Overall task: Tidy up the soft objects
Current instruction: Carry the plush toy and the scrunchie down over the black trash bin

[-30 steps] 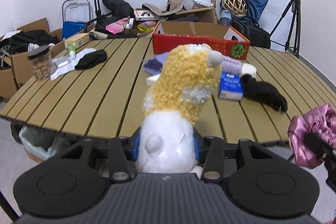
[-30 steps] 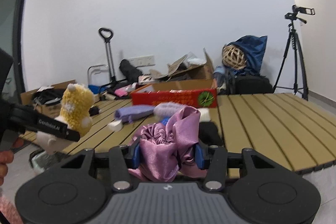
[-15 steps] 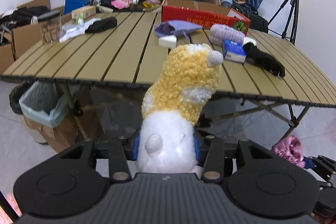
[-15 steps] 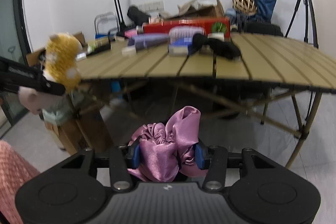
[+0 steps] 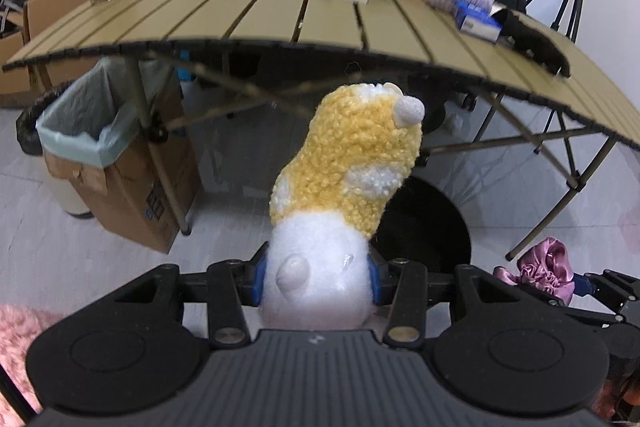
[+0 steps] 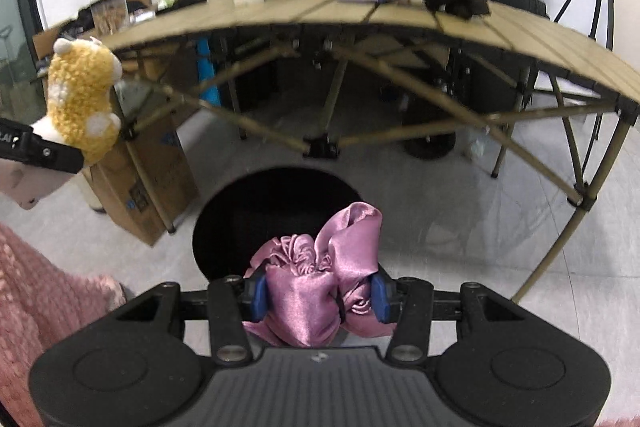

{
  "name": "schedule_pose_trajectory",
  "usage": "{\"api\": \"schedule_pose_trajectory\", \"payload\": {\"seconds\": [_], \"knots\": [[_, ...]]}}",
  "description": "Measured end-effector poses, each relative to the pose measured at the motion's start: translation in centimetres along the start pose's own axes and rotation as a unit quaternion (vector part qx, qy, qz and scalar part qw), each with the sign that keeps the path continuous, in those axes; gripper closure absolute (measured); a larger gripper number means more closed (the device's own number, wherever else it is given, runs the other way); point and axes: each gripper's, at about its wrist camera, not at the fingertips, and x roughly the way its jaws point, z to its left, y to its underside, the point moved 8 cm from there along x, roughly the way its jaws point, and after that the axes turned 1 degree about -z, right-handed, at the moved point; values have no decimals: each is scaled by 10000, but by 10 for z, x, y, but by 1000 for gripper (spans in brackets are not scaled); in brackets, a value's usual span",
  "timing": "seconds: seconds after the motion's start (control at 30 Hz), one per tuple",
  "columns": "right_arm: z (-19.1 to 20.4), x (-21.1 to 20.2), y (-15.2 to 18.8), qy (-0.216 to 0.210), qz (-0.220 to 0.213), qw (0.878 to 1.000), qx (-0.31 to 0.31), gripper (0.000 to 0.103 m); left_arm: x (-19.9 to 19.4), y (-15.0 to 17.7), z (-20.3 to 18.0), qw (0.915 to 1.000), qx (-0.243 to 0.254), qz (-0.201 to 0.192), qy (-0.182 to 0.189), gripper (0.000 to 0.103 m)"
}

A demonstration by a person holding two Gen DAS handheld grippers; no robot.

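Pointing up-right from the tongs [image 5: 315,281]: plush toy [image 5: 348,163]

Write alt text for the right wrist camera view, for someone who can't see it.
The right gripper is clamped on a bunched pink satin cloth above a round black bin on the floor, in front of a slatted folding table cluttered with items. At the left edge, the left gripper holds a yellow and white plush toy.

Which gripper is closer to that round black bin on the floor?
Probably right. The right gripper, clamping the pink satin cloth, sits at the black bin's near rim. The left gripper, clamping the yellow plush, sits off to the bin's left.
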Motion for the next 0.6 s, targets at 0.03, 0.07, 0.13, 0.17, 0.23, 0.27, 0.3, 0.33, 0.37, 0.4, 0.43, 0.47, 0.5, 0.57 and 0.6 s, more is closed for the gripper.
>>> {"api": "schedule_pose_trajectory", "payload": {"seconds": [0.03,0.07,0.13,0.17,0.23,0.27,0.3,0.33,0.37,0.4,0.43,0.47,0.5,0.57,0.6], "knots": [[0,2,2,28,69,10000,-7,56,3,3,2,10000,-7,35,-17,58],[1,4,5,58,139,9999,-11,56,5,6,4,10000,-14,66,-16,58],[0,8,11,124,288,9995,-10,56,11,10,8,9999,-33,140,-1,58],[0,10,14,153,357,9992,-9,56,13,12,8,9999,-34,169,4,58],[0,14,20,218,502,9985,-6,56,19,16,10,9997,-31,237,5,58],[0,16,23,252,570,9981,-5,56,22,17,11,9996,-33,276,3,58],[-1,18,26,292,642,9975,2,56,25,19,12,9995,-33,327,6,58],[-1,20,27,323,700,9970,8,56,28,20,12,9993,-27,366,11,58],[-1,22,28,352,752,9965,14,56,32,22,12,9991,-24,412,13,58],[-2,24,30,384,805,9960,17,56,35,24,12,9989,-18,465,17,58],[-2,26,32,422,857,9954,16,56,38,26,12,9987,-7,510,21,58],[-2,28,33,455,897,9949,15,56,42,28,12,9985,2,554,19,58],[-3,30,36,487,932,9945,14,56,45,29,12,9982,8,593,20,58],[-3,33,37,531,982,9937,12,56,52,32,14,9978,8,670,26,58],[-2,33,38,551,998,9935,10,56,56,33,15,9975,-4,707,31,58]]}}
